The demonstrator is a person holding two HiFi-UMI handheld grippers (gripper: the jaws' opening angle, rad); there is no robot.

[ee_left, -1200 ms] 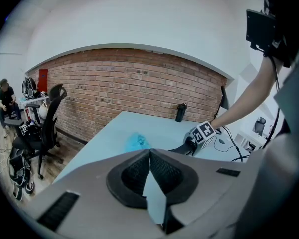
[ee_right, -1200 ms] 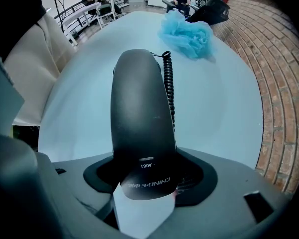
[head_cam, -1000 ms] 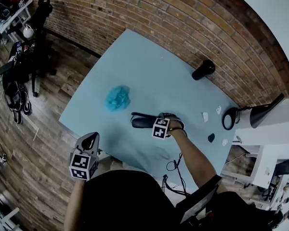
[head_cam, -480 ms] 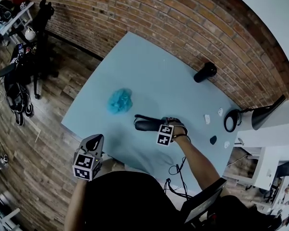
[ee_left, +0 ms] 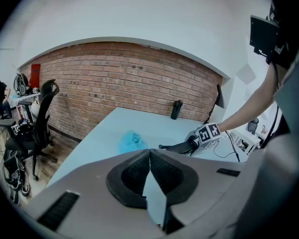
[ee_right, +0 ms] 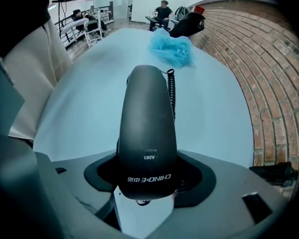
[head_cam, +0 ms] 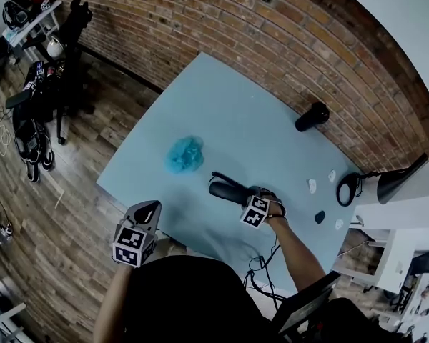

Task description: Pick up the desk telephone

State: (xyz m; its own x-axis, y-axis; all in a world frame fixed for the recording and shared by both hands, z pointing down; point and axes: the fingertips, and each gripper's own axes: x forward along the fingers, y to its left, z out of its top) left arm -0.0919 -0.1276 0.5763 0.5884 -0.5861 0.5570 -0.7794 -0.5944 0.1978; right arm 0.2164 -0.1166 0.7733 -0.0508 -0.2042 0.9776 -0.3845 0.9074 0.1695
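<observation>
A black telephone handset (head_cam: 227, 189) lies over the pale blue table (head_cam: 236, 106), near its front edge. My right gripper (head_cam: 247, 199) points steeply down and is shut on the handset's near end. In the right gripper view the handset (ee_right: 148, 123) fills the gap between the jaws of that gripper (ee_right: 147, 177), and its coiled cord (ee_right: 171, 91) runs along its right side. Whether the handset touches the table I cannot tell. No telephone base shows. My left gripper (head_cam: 149, 211) hangs off the table's front left edge, shut and empty (ee_left: 150, 164).
A crumpled blue cloth (head_cam: 185, 154) lies left of the handset. A black cylinder (head_cam: 312, 116) stands by the brick wall. A black lamp (head_cam: 386, 183) and small bits (head_cam: 312, 186) sit at the table's right end. Cables (head_cam: 261, 252) hang off the front edge. An office chair (head_cam: 66, 41) stands far left.
The right gripper's marker cube has swung a little toward me while the handset stays put beside the cloth. The left gripper has not moved.
</observation>
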